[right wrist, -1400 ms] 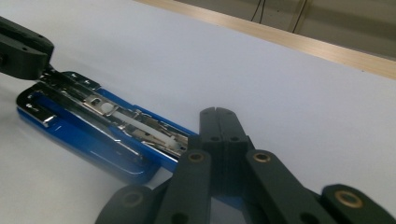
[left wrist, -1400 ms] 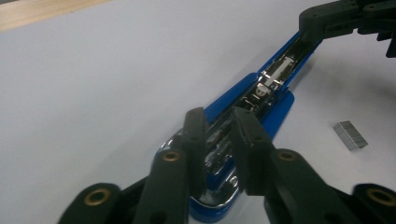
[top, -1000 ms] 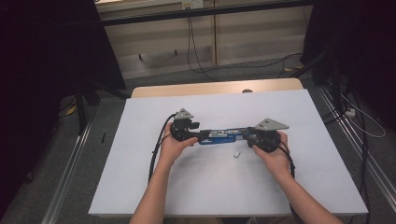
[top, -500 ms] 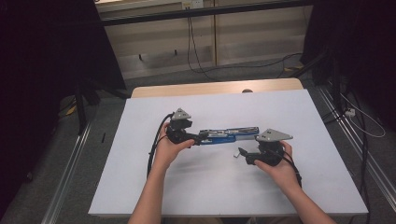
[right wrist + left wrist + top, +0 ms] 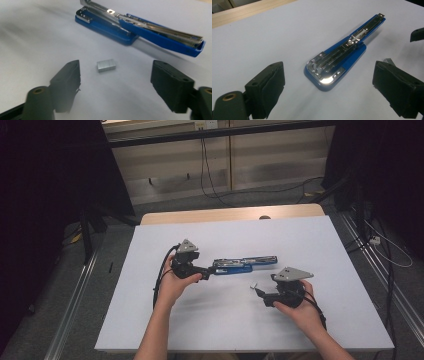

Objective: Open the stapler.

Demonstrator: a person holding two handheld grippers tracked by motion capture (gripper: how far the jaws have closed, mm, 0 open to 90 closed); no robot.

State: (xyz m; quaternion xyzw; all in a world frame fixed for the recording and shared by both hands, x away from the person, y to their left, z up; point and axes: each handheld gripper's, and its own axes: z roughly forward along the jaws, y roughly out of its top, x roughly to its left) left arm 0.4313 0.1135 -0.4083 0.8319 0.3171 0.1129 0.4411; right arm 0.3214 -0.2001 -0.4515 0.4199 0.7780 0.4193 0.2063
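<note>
High view: the blue stapler [image 5: 245, 265] lies opened flat on the white table [image 5: 150, 320], its metal channel exposed, so the opening looks done. The block of staples [image 5: 253, 285] sits just in front of the stapler's right half and, by the look of it, has yet to be loaded. The left gripper [image 5: 205, 269] is at the stapler's left end; the right gripper [image 5: 259, 291] is beside the staples.

Left gripper view: the jaws have just been opening and stand wide, nothing between the matte black pads, the stapler's rounded glossy blue base and chrome rail just ahead.

Right gripper view: the jaws have been narrowing slightly yet gape empty, the small silvery ridged block lying ahead between them, in front of the stapler.
</note>
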